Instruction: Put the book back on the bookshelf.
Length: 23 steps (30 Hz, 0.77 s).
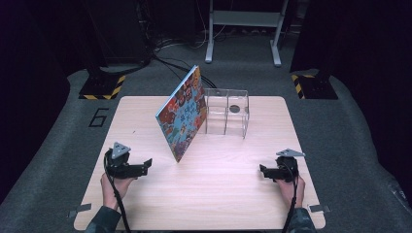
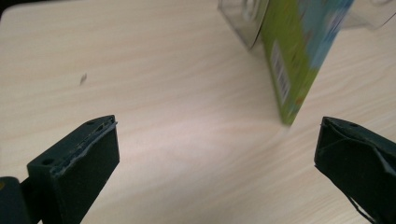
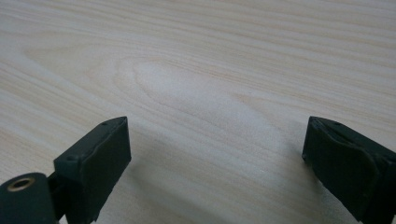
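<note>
A picture book (image 1: 182,112) is seen in the high view, tilted and leaning on a clear plastic box (image 1: 227,112) at the far middle of the wooden table (image 1: 228,194). The colorful cover is shown there. In the left gripper view, the green back (image 2: 292,60) with its barcode is shown instead. The left gripper (image 1: 145,166) is held near the book's near corner, wide open, with nothing gripped. The right gripper (image 1: 265,171) is kept well apart at the right, also open over bare wood.

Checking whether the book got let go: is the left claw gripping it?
No: the left claw is open and apart from the picture book, which leans against the clear organizer.
</note>
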Tool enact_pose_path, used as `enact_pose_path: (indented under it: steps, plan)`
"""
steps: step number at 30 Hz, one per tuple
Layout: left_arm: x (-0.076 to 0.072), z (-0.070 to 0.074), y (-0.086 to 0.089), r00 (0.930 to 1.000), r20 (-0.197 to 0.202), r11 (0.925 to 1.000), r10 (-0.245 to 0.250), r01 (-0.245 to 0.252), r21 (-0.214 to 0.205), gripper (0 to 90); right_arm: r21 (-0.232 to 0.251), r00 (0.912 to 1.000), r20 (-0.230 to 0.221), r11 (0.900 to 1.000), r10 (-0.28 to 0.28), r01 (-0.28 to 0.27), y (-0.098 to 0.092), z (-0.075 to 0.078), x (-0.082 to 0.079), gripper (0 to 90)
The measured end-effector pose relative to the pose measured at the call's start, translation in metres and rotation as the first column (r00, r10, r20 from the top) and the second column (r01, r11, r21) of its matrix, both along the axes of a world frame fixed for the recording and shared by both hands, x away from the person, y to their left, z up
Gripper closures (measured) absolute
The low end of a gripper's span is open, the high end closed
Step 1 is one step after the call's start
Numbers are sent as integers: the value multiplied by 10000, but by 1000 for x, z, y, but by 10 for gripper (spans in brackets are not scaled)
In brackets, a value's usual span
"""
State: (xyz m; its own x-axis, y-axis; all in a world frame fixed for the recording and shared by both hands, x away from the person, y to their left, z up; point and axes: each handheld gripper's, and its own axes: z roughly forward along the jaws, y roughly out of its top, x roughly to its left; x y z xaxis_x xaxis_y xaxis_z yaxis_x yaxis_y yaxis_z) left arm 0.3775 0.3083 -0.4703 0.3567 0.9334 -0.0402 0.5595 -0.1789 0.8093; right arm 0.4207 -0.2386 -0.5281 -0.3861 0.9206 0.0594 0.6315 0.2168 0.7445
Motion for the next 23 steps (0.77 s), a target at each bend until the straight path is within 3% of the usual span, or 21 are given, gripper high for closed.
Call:
enact_pose_path:
  steps: [3,4,8,10,15,23]
  plan:
    - [-2,-22,3,9986,-528,9991,86,-63,430,0,-164,10000,-11,9999,6,-6,2,0,0,71]
    - [-3,-29,4,9979,-627,9987,143,-112,496,0,-374,10000,58,9993,47,-45,3,0,0,71]
    - [-4,-51,7,9944,-1013,9949,284,-182,997,0,-440,9999,36,9989,-165,166,6,-1,0,66]
    - [-4,-60,11,9909,-1315,9949,280,-148,999,0,-434,9999,48,9989,-147,149,6,-1,0,67]
    - [-4,-63,13,9934,-1021,9955,518,-432,847,0,-435,9999,48,9989,-159,161,6,-1,0,67]
    - [-4,-63,13,9936,-1006,9955,517,-433,839,0,-430,9999,35,9989,-164,166,6,-1,0,65]
